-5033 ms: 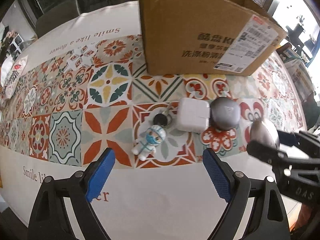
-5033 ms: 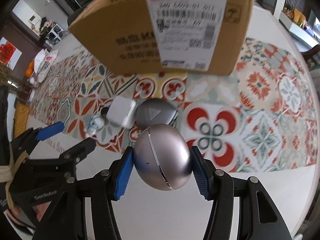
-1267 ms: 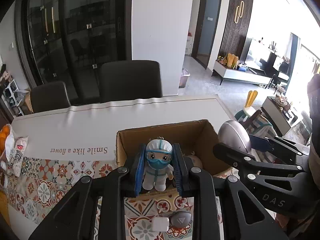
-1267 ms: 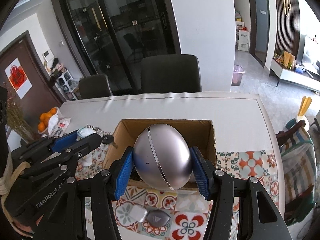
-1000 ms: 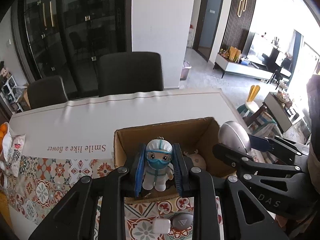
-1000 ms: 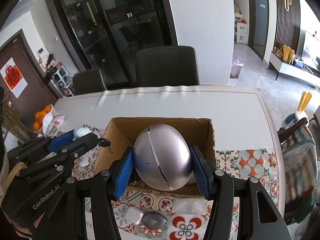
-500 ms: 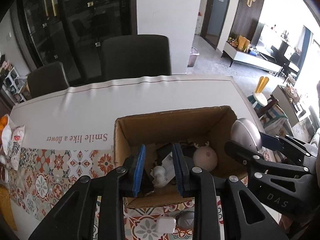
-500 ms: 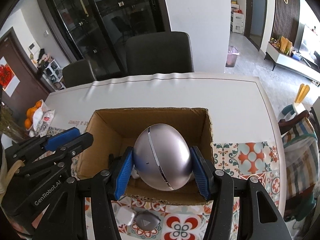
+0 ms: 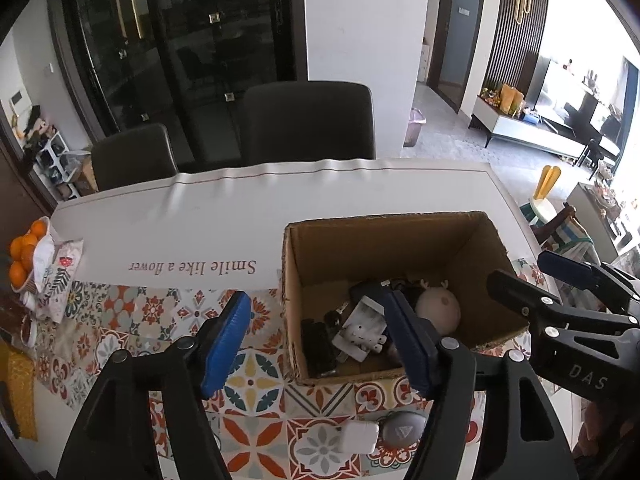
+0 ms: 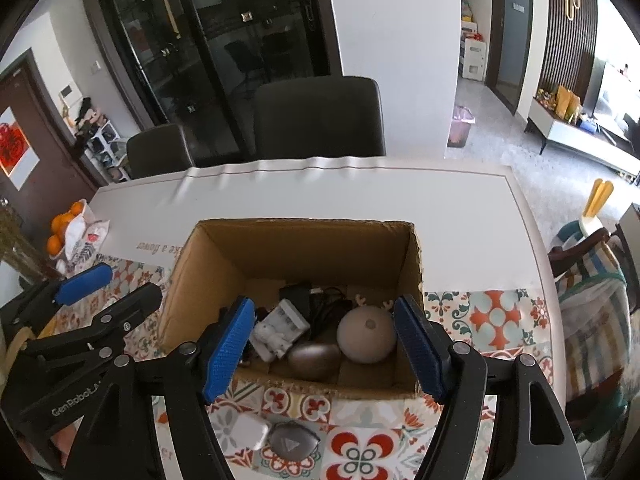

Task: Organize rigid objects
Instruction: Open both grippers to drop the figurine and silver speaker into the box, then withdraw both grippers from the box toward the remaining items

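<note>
Brown cardboard box (image 10: 408, 280), blue-padded black tongs (image 10: 326, 350), red-teal-orange floral-tiled tablecloth (image 9: 256, 380).

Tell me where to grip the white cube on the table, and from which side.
Come from above and close the gripper on two opposite flat sides of the white cube. Avoid the side facing the grey puck: it sits right against the cube there, leaving no room for a finger.

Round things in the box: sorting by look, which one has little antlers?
The pale beige ball, antlers on top; the metallic egg beside it is darker, smooth and bare.
</note>
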Action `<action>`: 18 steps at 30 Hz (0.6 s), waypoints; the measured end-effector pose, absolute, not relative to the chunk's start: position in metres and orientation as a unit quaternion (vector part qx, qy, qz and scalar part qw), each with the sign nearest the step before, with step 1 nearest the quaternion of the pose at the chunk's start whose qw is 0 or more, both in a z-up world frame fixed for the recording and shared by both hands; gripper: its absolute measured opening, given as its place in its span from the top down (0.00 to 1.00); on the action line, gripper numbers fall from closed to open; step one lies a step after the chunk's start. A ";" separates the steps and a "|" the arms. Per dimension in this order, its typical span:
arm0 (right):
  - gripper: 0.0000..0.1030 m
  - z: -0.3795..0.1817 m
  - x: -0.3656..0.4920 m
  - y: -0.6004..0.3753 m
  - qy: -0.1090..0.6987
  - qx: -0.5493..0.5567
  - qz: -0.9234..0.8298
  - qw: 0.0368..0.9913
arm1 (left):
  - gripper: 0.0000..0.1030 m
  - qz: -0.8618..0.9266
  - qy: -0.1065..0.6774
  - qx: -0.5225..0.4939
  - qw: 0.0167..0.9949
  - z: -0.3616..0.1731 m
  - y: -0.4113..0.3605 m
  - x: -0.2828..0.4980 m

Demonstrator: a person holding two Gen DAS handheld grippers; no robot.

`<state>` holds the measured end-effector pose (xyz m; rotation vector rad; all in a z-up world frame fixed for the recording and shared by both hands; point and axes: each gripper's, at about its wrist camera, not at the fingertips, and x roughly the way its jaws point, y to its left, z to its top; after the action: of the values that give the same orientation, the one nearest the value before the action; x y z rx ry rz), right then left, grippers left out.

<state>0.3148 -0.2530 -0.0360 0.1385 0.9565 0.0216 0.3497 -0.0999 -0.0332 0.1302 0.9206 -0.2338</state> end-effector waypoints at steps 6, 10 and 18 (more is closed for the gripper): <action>0.30 -0.026 0.292 -0.247 0.446 0.060 0.022 0.893 | 0.21 -0.105 0.425 0.063 0.897 -0.021 -0.094 0.329; 0.29 -0.021 0.277 -0.244 0.439 0.059 0.029 0.896 | 0.16 -0.100 0.416 0.065 0.901 -0.016 -0.091 0.316; 0.21 -0.020 0.250 -0.237 0.428 0.049 0.034 0.902 | 0.11 -0.082 0.407 0.068 0.907 -0.016 -0.083 0.292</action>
<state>0.2496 -0.2366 -0.0196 0.1012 0.8852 0.0700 0.2916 -0.0833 -0.0161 0.1412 0.8406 -0.1692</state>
